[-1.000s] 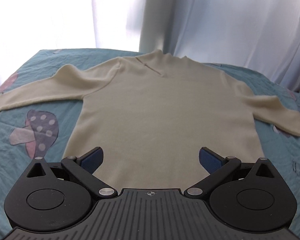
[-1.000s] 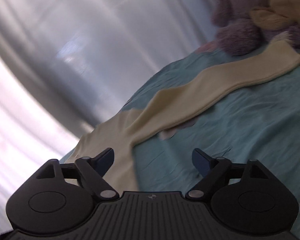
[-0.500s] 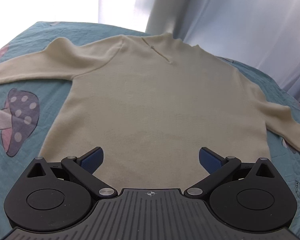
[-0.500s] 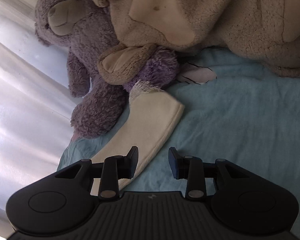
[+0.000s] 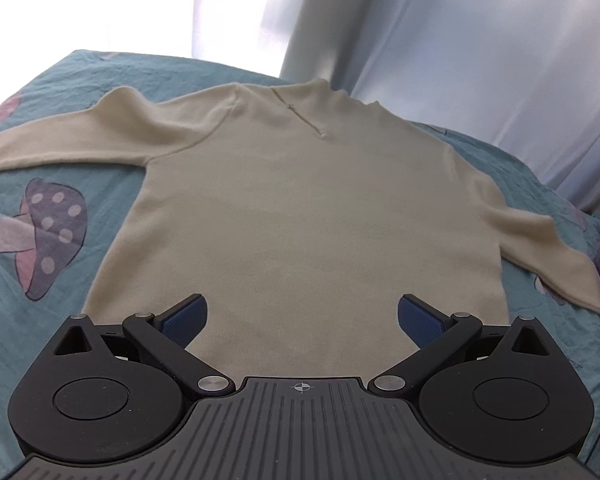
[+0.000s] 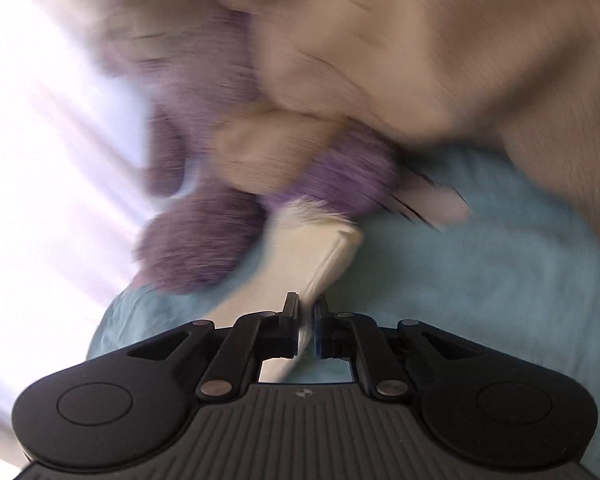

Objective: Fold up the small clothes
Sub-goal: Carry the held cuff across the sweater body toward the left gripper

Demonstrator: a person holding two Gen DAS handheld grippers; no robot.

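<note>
- One cream sweater (image 5: pixel 300 208) lies flat and face up on the teal bedspread (image 5: pixel 40 320), collar toward the white curtain (image 5: pixel 460 60), hem toward the left gripper (image 5: pixel 302 320).
- The left gripper hangs over the lower part of the sweater body with its jaws spread wide; its blue pads (image 5: pixel 184 318) sit above the fabric near either side of the hem, and nothing is clamped between them.
- Two sleeves show in the left wrist view: the left-hand sleeve (image 5: pixel 80 140) stretches out toward the frame's left edge, the right-hand sleeve (image 5: pixel 560 256) runs down toward the right edge.
- In the right wrist view the cuff end of a sleeve (image 6: pixel 320 252) lies straight ahead of the right gripper (image 6: pixel 307 312), and the jaws are pressed together on its edge, the cloth pinched between them.
- The cuff tip touches a purple plush toy (image 6: pixel 204 248); a second, beige plush toy (image 6: pixel 460 60) lies over it. Both are motion-blurred.
- One mushroom print (image 5: pixel 44 236) shows fully on the bedspread, just left of the sweater body; part of another is at the far left edge.
- Counted: one sweater, two grippers, two plush toys.
</note>
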